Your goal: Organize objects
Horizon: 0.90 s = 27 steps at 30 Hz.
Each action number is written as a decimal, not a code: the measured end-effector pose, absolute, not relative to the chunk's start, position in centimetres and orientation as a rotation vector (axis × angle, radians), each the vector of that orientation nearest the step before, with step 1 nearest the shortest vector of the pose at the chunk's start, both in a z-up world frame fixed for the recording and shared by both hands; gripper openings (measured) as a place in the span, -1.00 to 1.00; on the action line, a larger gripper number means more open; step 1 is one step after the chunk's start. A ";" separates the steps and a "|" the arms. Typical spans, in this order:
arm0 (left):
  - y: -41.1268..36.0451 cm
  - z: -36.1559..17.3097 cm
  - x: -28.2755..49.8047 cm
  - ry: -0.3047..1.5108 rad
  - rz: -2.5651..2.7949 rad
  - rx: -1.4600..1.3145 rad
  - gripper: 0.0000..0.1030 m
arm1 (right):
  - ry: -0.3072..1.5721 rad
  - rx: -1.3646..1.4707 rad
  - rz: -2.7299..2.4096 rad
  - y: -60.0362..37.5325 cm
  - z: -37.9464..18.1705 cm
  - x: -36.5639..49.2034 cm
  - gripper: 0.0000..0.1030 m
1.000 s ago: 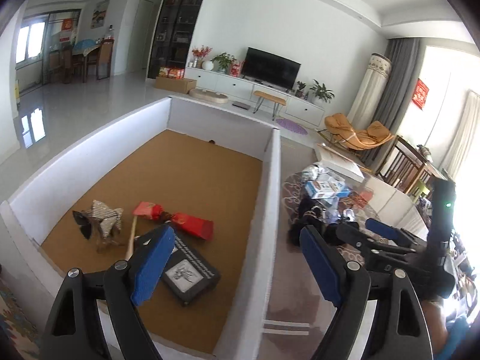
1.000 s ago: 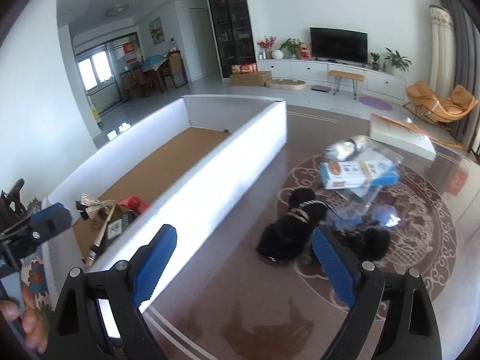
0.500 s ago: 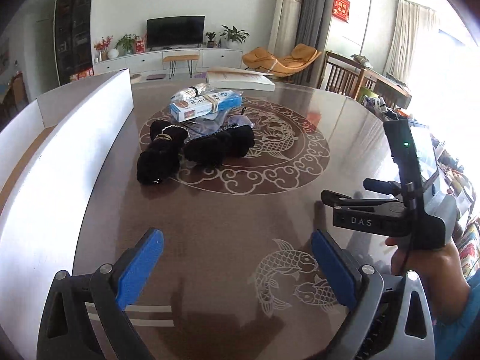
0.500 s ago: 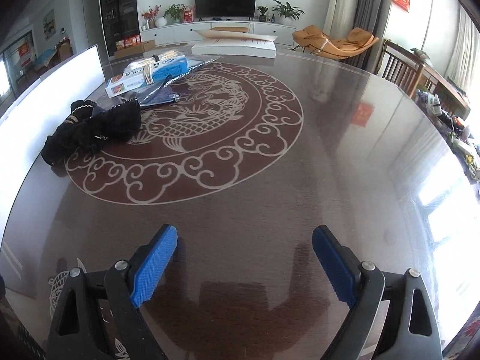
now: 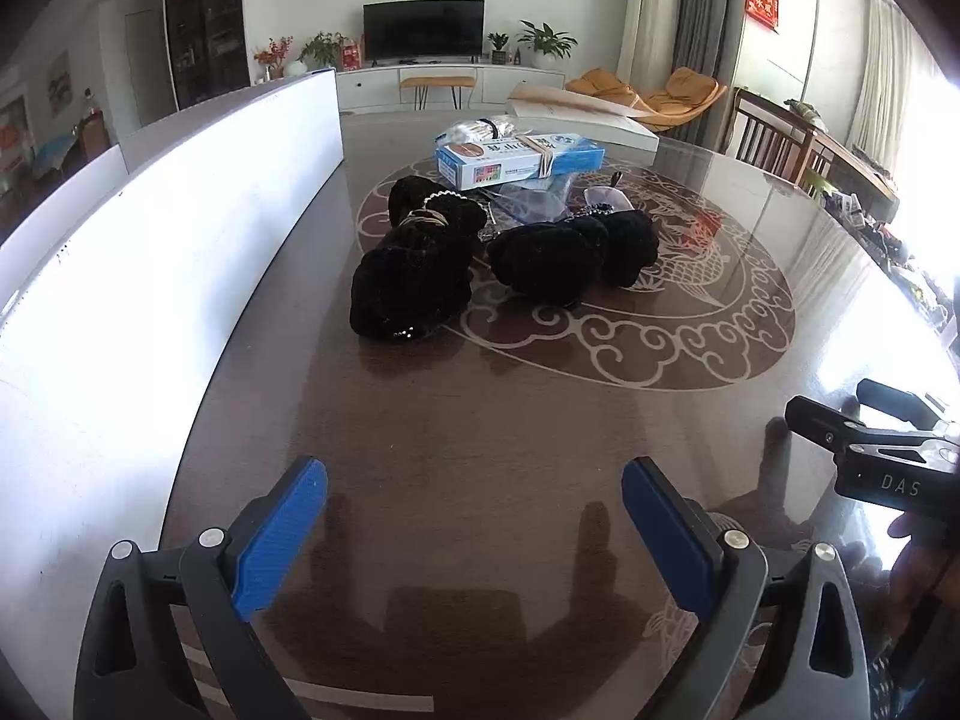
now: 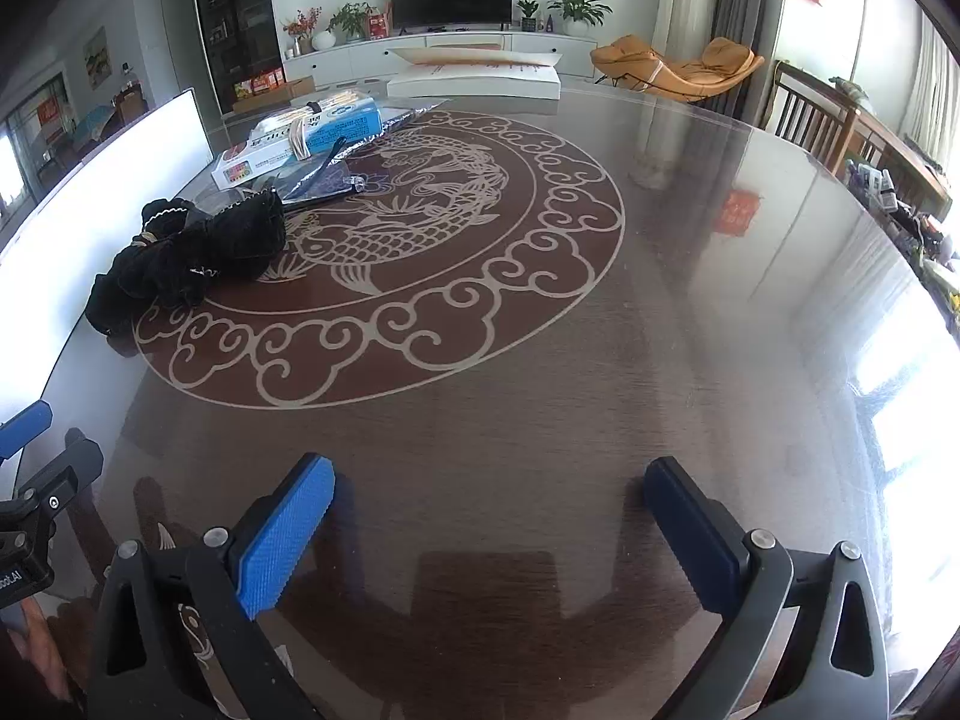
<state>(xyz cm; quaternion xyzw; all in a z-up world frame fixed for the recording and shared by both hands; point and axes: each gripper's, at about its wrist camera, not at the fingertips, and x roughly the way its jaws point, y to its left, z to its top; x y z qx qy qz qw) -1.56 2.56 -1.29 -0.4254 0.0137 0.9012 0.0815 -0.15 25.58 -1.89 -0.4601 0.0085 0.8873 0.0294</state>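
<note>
Two black fuzzy bundles lie on the dark round table: one by the white box wall [image 5: 414, 264], one to its right [image 5: 570, 252]; both show in the right wrist view [image 6: 186, 252]. Behind them lie a blue-and-white carton [image 5: 516, 159] [image 6: 300, 138] and clear plastic bags [image 5: 534, 195]. My left gripper [image 5: 474, 516] is open and empty, low over the table's near part, well short of the bundles. My right gripper [image 6: 489, 516] is open and empty over bare table; its body shows at the right edge of the left wrist view [image 5: 870, 456].
A large white-walled box [image 5: 150, 300] stands along the table's left side [image 6: 90, 222]. A flat white box [image 5: 576, 114] lies at the table's far edge. The table has a fish-and-cloud inlay [image 6: 390, 252]. Wooden chairs [image 5: 780, 138] stand at the right.
Both grippers swung away from the white box toward the table, then settled lower. The left view now faces the black bundles closer. Both stayed open.
</note>
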 end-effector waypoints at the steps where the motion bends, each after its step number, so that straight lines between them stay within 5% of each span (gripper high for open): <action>1: 2.5 -1.5 -1.8 0.040 2.690 -1.284 0.95 | 0.026 -1.419 2.737 25.6 -1.9 -0.1 1.00; 27: 3.3 -2.1 -1.8 0.119 2.677 -1.333 0.98 | 0.026 -1.419 2.736 25.5 -1.9 -0.1 1.00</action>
